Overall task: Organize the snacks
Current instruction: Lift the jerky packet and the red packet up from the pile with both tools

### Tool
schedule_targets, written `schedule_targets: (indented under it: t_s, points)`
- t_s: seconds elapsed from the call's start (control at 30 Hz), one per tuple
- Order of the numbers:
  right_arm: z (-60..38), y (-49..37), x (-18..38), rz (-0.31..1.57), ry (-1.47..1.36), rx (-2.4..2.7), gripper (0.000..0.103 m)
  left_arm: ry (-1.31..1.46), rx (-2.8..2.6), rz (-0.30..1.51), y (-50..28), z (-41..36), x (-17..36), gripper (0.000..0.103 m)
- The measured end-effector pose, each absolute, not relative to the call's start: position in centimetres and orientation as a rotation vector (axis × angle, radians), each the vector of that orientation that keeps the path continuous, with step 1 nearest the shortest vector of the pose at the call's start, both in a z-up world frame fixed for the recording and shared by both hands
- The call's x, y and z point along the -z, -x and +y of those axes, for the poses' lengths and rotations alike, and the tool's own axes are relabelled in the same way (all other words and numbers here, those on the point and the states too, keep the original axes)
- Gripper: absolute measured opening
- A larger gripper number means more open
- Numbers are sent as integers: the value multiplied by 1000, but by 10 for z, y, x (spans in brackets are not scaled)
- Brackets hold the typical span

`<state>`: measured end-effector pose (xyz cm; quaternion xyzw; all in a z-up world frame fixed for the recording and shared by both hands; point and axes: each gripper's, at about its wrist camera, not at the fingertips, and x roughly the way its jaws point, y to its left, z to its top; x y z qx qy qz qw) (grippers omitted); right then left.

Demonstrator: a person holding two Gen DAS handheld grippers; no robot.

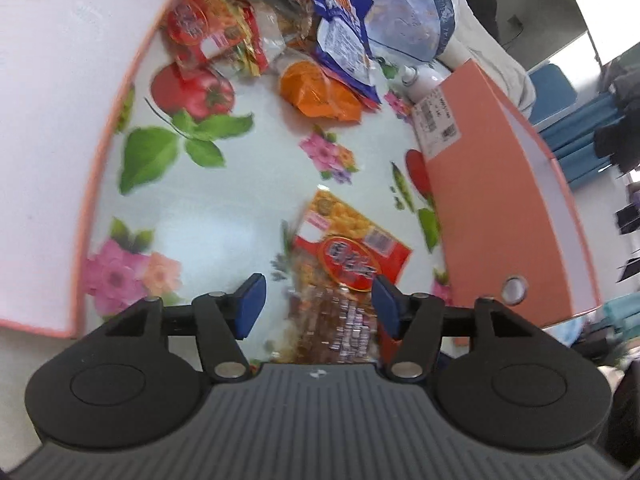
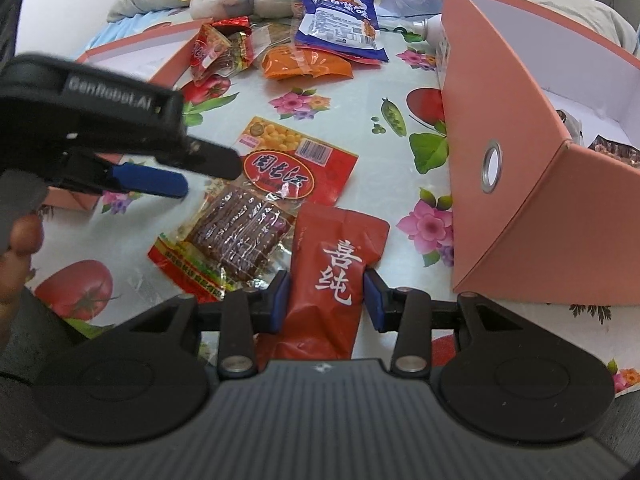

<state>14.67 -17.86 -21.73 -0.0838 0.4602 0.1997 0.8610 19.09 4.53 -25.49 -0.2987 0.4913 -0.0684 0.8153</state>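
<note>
Near the tabletop's (image 2: 224, 92) middle, the left gripper's (image 1: 316, 304) jaws stand apart above a crinkly clear-windowed snack packet (image 2: 256, 204). The right gripper's (image 2: 325, 298) jaws clamp a smooth dark-red foil pouch (image 2: 332, 268) beside a rigid salmon cardboard box (image 2: 520, 216).

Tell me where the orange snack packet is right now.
The orange packet lies on the far part of the flowered table in the right wrist view, partly under the blue packet.

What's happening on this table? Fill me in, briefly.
A person is sorting snacks with two handheld grippers. The right gripper is clamped on a dark red foil pouch with white characters, near the open pink cardboard box. The left gripper stands open above a red-and-yellow clear-window packet of brown sticks, not gripping it. More packets wait at the floral tablecloth's far end.
</note>
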Motion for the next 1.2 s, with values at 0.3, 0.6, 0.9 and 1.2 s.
schedule_targets:
  t_s: [0.3, 0.6, 0.9, 1.2]
  points:
    - [-182, -147, 218, 964, 159, -426, 42, 968, 237, 1103, -193, 58, 275, 64]
    - [-182, -148, 217, 959, 147, -425, 42, 963, 253, 1106, -185, 50, 266, 53]
    - [-183, -147, 216, 955, 146, -425, 42, 701, 175, 1097, -179, 28, 252, 19]
    - [-183, -147, 215, 954, 142, -421, 42, 549, 151, 1044, -171, 12, 234, 15]
